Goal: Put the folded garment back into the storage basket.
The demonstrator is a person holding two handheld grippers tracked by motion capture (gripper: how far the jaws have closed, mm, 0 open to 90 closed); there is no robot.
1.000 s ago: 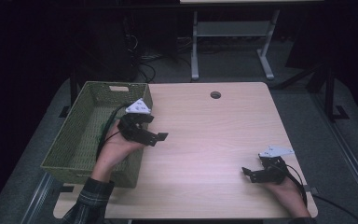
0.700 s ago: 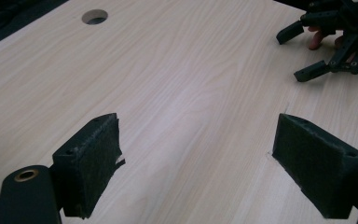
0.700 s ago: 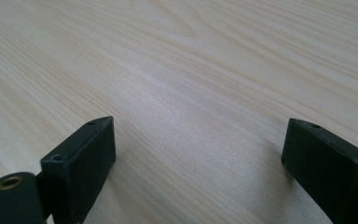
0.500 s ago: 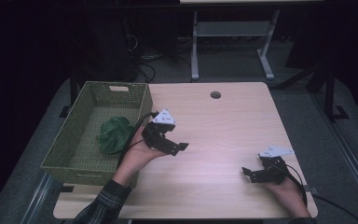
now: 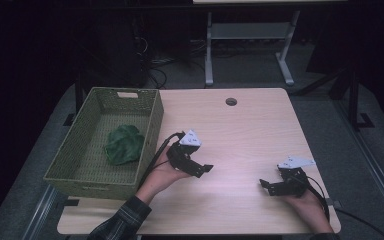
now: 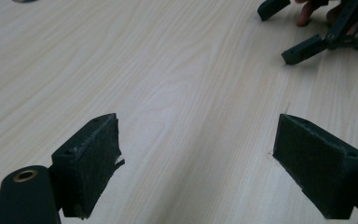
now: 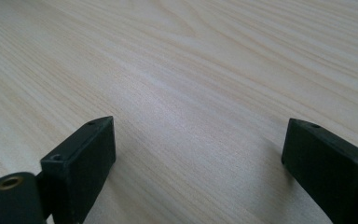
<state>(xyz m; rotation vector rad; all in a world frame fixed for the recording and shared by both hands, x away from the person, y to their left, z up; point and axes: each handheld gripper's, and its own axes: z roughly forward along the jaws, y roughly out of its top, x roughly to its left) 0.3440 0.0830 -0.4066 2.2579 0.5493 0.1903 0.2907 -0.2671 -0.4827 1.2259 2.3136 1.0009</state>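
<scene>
We see a dark green cloth [image 5: 124,145] lying in an olive-green woven basket [image 5: 149,131], whose wall shows a fine wicker weave. The table [image 5: 250,130] is pale beech-coloured wood with a long streaked grain. The left gripper [image 5: 203,169] is black with a light grey plate on top; we find the same black and grey on the right gripper [image 5: 265,186]. A sleeve [image 5: 120,224] at the lower edge carries a dark green-and-grey plaid. The floor [image 5: 325,107] is dull grey.
</scene>
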